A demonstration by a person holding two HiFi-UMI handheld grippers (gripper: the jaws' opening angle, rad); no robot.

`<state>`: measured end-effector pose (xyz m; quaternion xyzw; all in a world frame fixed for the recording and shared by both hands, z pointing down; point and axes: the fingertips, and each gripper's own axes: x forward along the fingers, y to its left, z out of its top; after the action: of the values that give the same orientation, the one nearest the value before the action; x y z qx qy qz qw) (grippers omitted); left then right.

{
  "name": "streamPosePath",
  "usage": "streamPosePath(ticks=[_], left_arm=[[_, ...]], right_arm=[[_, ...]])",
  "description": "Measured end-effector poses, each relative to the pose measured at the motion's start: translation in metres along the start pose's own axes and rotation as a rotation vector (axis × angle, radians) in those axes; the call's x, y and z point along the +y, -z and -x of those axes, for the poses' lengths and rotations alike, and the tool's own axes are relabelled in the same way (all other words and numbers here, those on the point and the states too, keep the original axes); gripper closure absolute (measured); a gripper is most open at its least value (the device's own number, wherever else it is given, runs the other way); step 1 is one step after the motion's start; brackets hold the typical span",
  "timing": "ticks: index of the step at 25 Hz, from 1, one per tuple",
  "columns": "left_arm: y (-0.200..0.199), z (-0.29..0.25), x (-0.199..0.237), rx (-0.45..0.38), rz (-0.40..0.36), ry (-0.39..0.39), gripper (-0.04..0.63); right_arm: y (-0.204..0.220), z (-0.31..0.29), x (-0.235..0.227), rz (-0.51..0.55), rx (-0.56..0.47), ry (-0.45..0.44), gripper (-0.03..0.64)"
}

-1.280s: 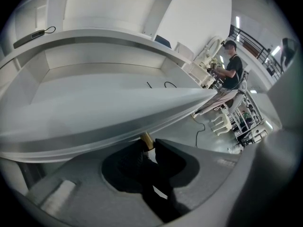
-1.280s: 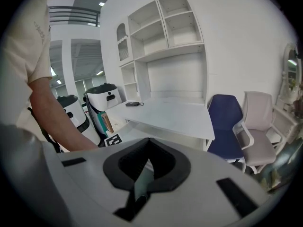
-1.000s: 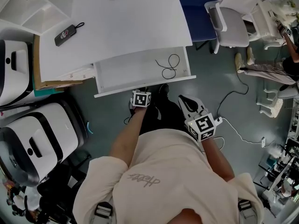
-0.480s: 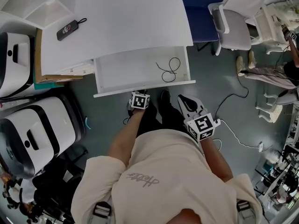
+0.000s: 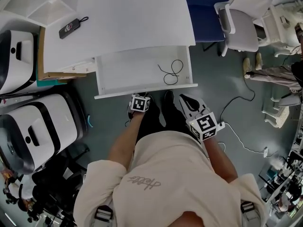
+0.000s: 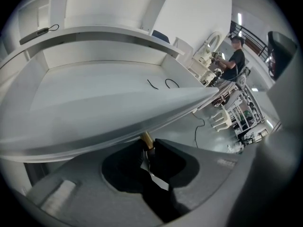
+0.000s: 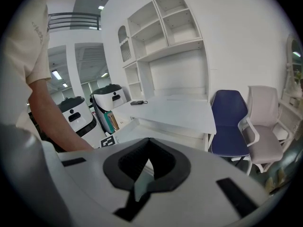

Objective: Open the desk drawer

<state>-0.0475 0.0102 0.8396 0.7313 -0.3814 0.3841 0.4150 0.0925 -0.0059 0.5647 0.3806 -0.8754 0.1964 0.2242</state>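
Note:
The white desk drawer stands pulled out from under the desk top, and a thin black cable loop lies inside it. My left gripper sits at the middle of the drawer front. In the left gripper view that gripper is shut on the small brass drawer knob under the front panel. The cable shows on the drawer floor there. My right gripper hangs to the right of the drawer, over the floor. The right gripper is shut on nothing.
Two white-and-black machines and a cardboard sheet stand left of the desk. A black handheld device lies on the desk top. A blue chair and a grey chair stand to the right. A cable runs across the floor.
The drawer has slid a little further out toward me, with the left gripper moving back along with the knob. The right gripper has stayed about where it was.

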Motion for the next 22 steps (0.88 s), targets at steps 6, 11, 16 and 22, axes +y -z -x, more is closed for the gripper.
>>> streamPosePath(ticks=[6, 11, 16, 22], left_arm=[[-0.001, 0.000, -0.001, -0.010, 0.025, -0.021, 0.508], [0.000, 0.004, 0.002, -0.027, 0.099, -0.024, 0.509], [0.007, 0.021, 0.001, -0.031, 0.083, -0.056, 0.552], [-0.005, 0.055, 0.004, -0.113, 0.087, -0.062, 0.561]], right_arm=[[0.005, -0.001, -0.008, 0.011, 0.005, -0.036, 0.615], [0.000, -0.006, -0.012, 0.039, 0.002, -0.068, 0.615], [0.000, -0.007, -0.008, 0.062, 0.004, -0.099, 0.615], [-0.012, -0.013, -0.008, 0.095, -0.009, -0.119, 0.615]])
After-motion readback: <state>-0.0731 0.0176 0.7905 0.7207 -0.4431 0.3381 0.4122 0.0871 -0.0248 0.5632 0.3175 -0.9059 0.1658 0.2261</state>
